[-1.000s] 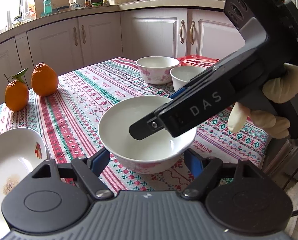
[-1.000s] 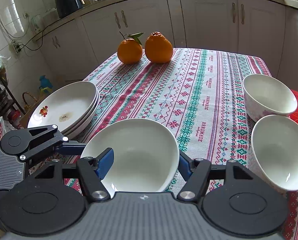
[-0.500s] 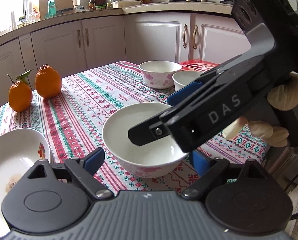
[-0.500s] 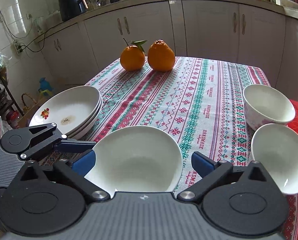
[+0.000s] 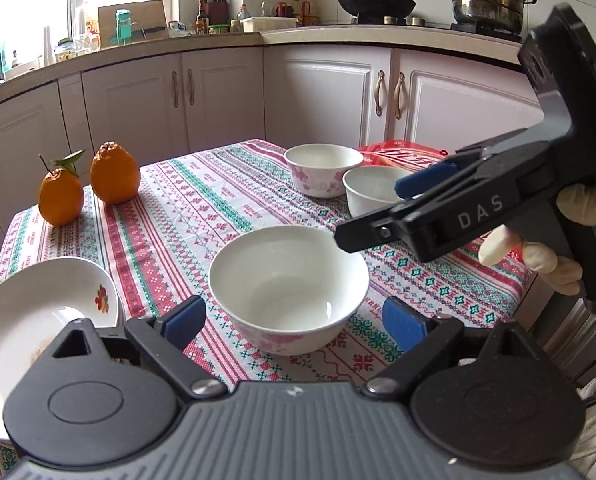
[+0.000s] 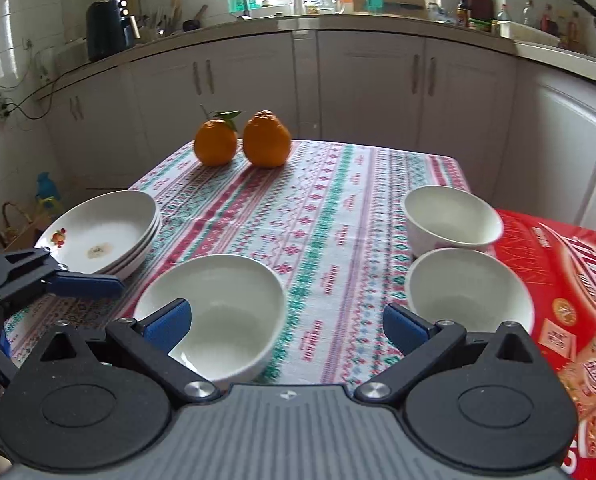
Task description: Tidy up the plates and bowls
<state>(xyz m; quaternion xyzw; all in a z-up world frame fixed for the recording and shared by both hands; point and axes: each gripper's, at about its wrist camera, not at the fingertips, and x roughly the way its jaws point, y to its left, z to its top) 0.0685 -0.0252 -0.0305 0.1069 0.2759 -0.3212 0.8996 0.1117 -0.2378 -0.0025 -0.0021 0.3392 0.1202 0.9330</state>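
Note:
A white bowl with pink flowers [image 5: 288, 288] stands on the striped tablecloth [image 5: 202, 208]. My left gripper [image 5: 294, 322] straddles it from the near side, jaws opening, pads clear of its sides. My right gripper [image 5: 372, 212] hovers open above the bowl's right rim, held by a gloved hand [image 5: 538, 260]. In the right wrist view the bowl [image 6: 218, 312] lies low and left of the open right gripper [image 6: 286, 326], untouched. A finger [image 6: 86, 283] of the left gripper reaches in from the left. A stack of plates [image 6: 98, 232] sits on the left, and two more bowls [image 6: 452, 216] [image 6: 470, 288] on the right.
Two oranges [image 6: 216, 142] [image 6: 267, 140] stand at the table's far edge. A red box [image 6: 570, 280] lies at the right, touching the two bowls. In the left wrist view the plates [image 5: 26, 312] are close at the lower left. Kitchen cabinets ring the table.
Both grippers opened wide and drew back and upward from the bowl. The right gripper's finger left the bowl's inside and shifted right. The bowl stayed on the cloth.

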